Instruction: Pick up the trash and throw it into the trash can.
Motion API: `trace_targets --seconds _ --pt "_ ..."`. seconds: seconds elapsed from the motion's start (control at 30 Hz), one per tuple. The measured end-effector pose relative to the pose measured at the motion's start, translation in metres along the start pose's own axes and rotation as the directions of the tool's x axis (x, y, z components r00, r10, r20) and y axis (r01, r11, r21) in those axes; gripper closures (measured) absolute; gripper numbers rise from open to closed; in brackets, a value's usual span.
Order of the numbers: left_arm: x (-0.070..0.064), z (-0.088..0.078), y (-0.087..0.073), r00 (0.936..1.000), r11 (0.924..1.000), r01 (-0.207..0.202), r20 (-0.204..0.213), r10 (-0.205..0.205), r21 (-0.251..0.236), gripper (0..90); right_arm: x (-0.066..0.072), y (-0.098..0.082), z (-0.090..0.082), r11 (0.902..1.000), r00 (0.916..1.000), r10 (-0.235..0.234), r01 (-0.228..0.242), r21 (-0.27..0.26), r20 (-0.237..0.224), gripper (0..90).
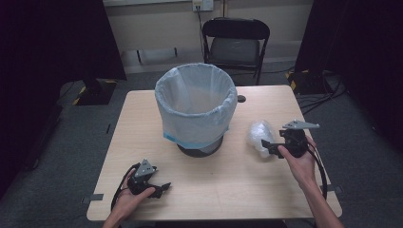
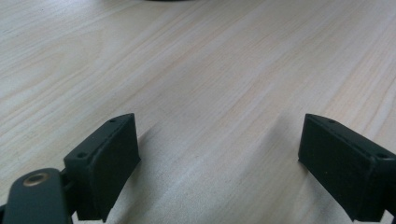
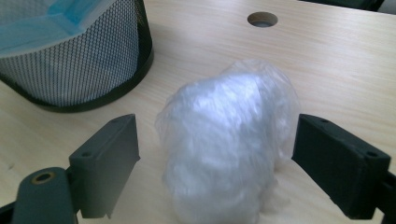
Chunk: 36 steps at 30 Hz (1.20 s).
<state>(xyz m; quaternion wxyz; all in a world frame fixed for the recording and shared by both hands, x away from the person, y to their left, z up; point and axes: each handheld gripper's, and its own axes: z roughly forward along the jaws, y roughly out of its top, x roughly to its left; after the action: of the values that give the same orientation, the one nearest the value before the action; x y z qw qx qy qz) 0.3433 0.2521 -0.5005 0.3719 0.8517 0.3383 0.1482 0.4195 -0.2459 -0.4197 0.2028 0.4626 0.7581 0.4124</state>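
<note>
Nearest to us, at the front left of the desk (image 1: pixel 228 190), our left hand (image 1: pixel 127 198) holds the left hand-held gripper (image 1: pixel 161 188) low over the wood. Its jaws stand wide apart with nothing between them; in the left gripper view we see bare wood grain in the gap.

A little farther in, on the right side of the desk, our right hand (image 1: pixel 300 164) holds the right hand-held gripper (image 1: pixel 265 147), which points left toward a crumpled clear plastic bag (image 1: pixel 259 135). Its jaws are also spread apart. In the right gripper view the crumpled clear plastic bag (image 3: pixel 229 140) lies on the desk between the two jaws, with a small gap on each side, so the jaws straddle it without pressing it.

Beyond the bag and to its left, at the middle of the desk, stands a black mesh waste bin (image 1: pixel 199 147) lined with a pale blue bin liner (image 1: pixel 196 107) folded over its rim. The bag lies just beside the bin's base, apart from it. A round cable hole (image 1: pixel 241 99) sits in the desk behind the bin.

Past the far edge of the desk, a black folding chair (image 1: pixel 236 43) stands against the wall.
</note>
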Motion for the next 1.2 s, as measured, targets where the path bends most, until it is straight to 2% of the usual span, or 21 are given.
trace_targets --seconds 0.03,0.07,0.13,0.2,0.23,0.27,0.33,0.37,0.43,0.57,0.67,0.77,0.8,0.87,0.93,1.1,1.2 --pt "0.000 0.000 0.000 1.0000 1.0000 0.000 0.000 0.000 0.000 11.7 0.000 0.000 0.000 1.0000 1.0000 0.000 0.000 0.000 0.000 13.8" --pt "0.000 0.000 0.000 1.0000 1.0000 0.000 0.000 0.000 0.000 11.8 -0.003 0.003 0.011 0.9998 0.9999 0.005 -0.005 0.017 -0.010 13.8" --pt "0.000 0.000 0.000 1.0000 1.0000 0.000 0.000 0.000 0.000 11.8 -0.004 0.004 0.017 0.9997 0.9999 0.005 -0.005 0.024 -0.016 13.9" --pt "0.000 0.000 0.000 1.0000 1.0000 0.000 0.000 0.000 0.000 11.8 -0.007 0.004 0.034 0.9985 0.9995 0.011 -0.010 0.054 -0.031 13.8" --pt "0.000 0.000 0.000 1.0000 1.0000 0.000 0.000 0.000 0.000 11.7 -0.007 0.004 0.034 0.9985 0.9995 0.011 -0.010 0.054 -0.031 13.8" --pt "0.000 0.000 0.000 1.0000 1.0000 0.000 0.000 0.000 0.000 11.7 -0.008 0.001 0.043 0.9961 0.9996 0.011 -0.009 0.088 -0.026 13.8" --pt "0.000 0.000 0.000 1.0000 1.0000 0.000 0.000 0.000 0.001 11.8 -0.008 -0.002 0.051 0.9925 0.9998 0.015 -0.013 0.122 -0.015 13.6" --pt "0.000 0.000 0.000 1.0000 1.0000 0.000 0.000 0.000 0.001 11.7 -0.008 -0.002 0.051 0.9925 0.9998 0.015 -0.013 0.122 -0.015 13.6" --pt "0.000 0.000 0.000 1.0000 1.0000 0.000 0.000 0.000 0.000 11.8 -0.009 -0.008 0.059 0.9854 1.0000 0.004 -0.005 0.170 0.008 13.3" --pt "0.000 0.000 0.000 1.0000 1.0000 0.000 0.000 0.000 0.000 11.8 -0.012 -0.011 0.064 0.9833 0.9998 0.001 -0.004 0.182 0.021 13.6" --pt "0.000 0.000 0.000 1.0000 1.0000 0.000 0.000 0.000 0.000 11.8 -0.017 -0.019 0.069 0.9782 0.9996 0.023 -0.026 0.206 0.015 13.7" --pt "0.000 0.000 0.000 1.0000 1.0000 0.001 0.000 -0.001 0.000 11.8 -0.019 -0.024 0.072 0.9773 0.9994 0.033 -0.034 0.209 0.006 16.0" --pt "0.000 0.000 0.000 1.0000 1.0000 0.000 0.000 0.000 0.000 11.7 -0.019 -0.027 0.073 0.9788 0.9995 0.030 -0.028 0.203 -0.008 19.7" --pt "0.000 0.000 0.000 1.0000 1.0000 0.000 0.000 0.000 0.000 11.7 -0.019 -0.026 0.072 0.9819 0.9998 0.020 -0.018 0.188 -0.008 28.0" --pt "0.000 0.000 0.000 1.0000 1.0000 0.000 0.000 0.000 0.000 11.7 -0.018 -0.026 0.071 0.9822 0.9997 0.021 -0.018 0.187 -0.015 31.8" --pt "0.000 0.000 0.000 1.0000 1.0000 0.000 0.000 0.000 0.000 11.8 -0.018 -0.024 0.067 0.9842 0.9993 0.028 -0.023 0.175 -0.026 36.0" --pt "0.000 0.000 0.000 1.0000 1.0000 0.000 0.000 0.000 0.000 11.8 -0.016 -0.020 0.061 0.9890 0.9986 0.034 -0.028 0.145 -0.040 37.7"
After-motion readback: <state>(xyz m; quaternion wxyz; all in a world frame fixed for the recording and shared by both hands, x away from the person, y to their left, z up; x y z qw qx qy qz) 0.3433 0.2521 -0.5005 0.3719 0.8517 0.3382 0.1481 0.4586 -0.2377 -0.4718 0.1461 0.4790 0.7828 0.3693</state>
